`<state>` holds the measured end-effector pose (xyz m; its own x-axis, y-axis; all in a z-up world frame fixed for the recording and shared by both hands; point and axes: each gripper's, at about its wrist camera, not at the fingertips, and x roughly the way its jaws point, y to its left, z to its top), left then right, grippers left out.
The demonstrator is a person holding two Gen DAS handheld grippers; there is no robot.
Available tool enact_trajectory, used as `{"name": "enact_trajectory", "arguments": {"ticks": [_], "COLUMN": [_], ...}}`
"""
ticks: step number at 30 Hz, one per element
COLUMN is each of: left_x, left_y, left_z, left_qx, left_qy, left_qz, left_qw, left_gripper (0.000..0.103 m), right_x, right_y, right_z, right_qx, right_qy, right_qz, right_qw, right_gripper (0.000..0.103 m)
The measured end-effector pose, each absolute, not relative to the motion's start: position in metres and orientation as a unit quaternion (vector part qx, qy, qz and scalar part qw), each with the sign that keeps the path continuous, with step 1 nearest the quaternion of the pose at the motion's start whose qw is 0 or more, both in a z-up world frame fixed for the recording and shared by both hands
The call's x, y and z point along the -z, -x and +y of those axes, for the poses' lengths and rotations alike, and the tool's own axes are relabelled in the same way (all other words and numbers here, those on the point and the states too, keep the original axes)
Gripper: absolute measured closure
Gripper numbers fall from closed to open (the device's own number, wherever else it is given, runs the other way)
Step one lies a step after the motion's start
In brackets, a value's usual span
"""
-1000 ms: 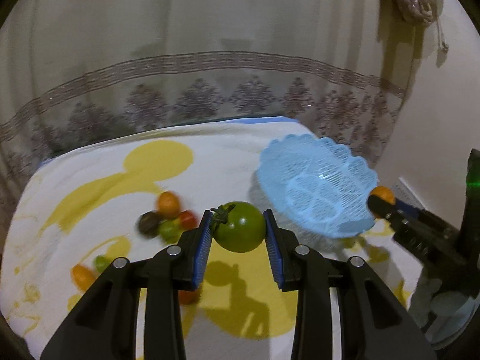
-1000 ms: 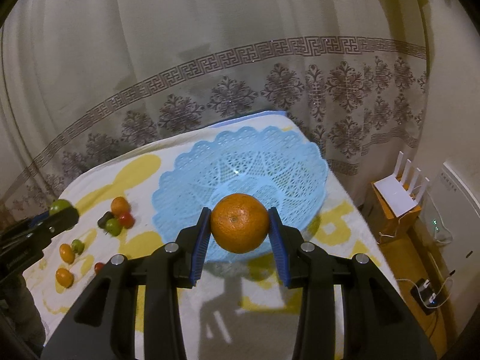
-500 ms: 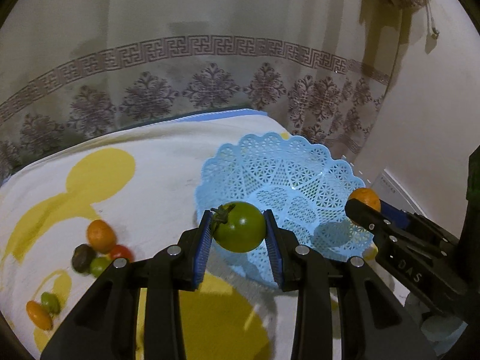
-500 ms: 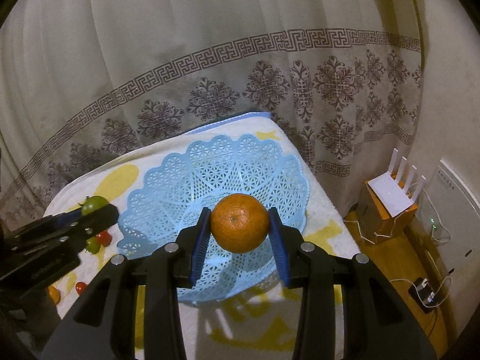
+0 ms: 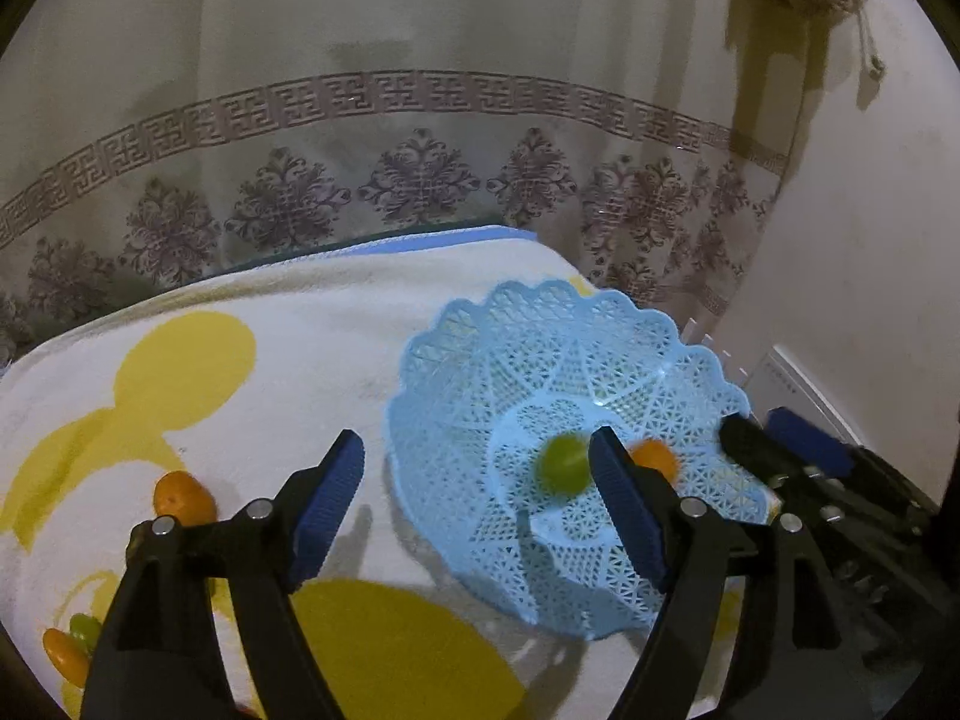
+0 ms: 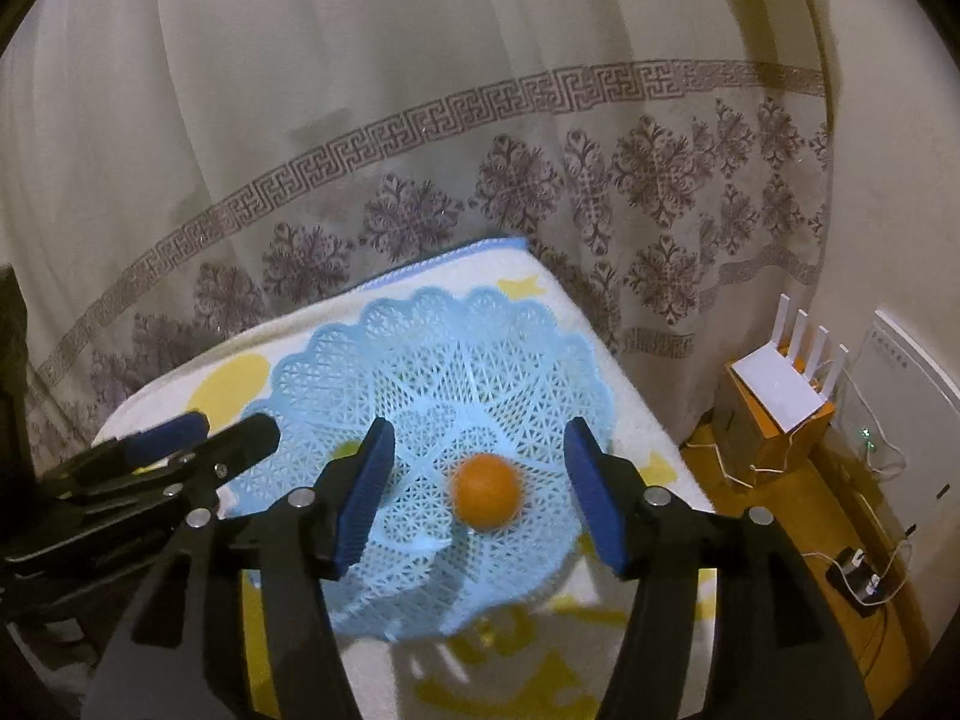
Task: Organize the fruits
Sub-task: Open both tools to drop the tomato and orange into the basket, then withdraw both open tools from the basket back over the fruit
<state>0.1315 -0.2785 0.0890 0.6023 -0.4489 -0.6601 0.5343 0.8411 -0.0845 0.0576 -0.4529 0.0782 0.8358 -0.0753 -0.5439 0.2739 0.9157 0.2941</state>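
Now | orange (image 6: 486, 493) in basket (image 6: 432, 336) | btwn opening right hand-held gripper (image 6: 477, 495) jaws, untouched

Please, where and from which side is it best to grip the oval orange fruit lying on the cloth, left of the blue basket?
Probably grip the oval orange fruit across its narrow middle, coming from above: it lies flat on the white-and-yellow cloth with free space on both sides.

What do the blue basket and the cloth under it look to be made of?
Blue basket: most likely moulded plastic, slightly glossy; the openwork lattice and scalloped rim hold a stiff shape and catch a highlight. Cloth: soft, matte fabric, apparently a towel or blanket; it drapes over the edge, has a stitched blue border and printed yellow shapes. The weave is too blurred to tell.
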Motion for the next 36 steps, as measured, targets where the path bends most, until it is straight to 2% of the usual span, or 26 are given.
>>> {"name": "enact_trajectory", "arguments": {"ticks": [4, 8, 10, 17, 24, 36], "left_x": [-0.091, -0.096, -0.099, -0.111, -0.121, -0.131], "left_y": [-0.136, -0.135, -0.133, -0.124, -0.116, -0.104], "left_z": [-0.266, -0.255, -0.252, -0.233, -0.203, -0.13], "left_qx": [0.262, 0.251, 0.245, 0.231, 0.212, 0.162], "left_qy": [-0.049, -0.047, -0.047, -0.05, -0.048, -0.037], "left_qz": [0.354, 0.349, 0.346, 0.338, 0.331, 0.322], "left_qw": [0.896, 0.902, 0.904, 0.911, 0.918, 0.932], "left_gripper": [0.025, 0.017, 0.017, 0.013, 0.013, 0.012], "right_x": [-0.082, -0.085, -0.087, -0.094, -0.106, -0.114], "right_y": [-0.05, -0.044, -0.041, -0.031, -0.024, -0.028], "right_z": [-0.456, -0.457, -0.455, -0.445, -0.426, -0.378], "right_qx": [0.099, 0.102, 0.102, 0.097, 0.085, 0.054], "right_qy": [-0.194, -0.198, -0.197, -0.195, -0.188, -0.169], "right_qz": [0.262, 0.259, 0.258, 0.253, 0.243, 0.25], "right_qw": [0.94, 0.94, 0.94, 0.943, 0.948, 0.952], "right_gripper": [0.042, 0.042, 0.042, 0.033, 0.026, 0.025]}}
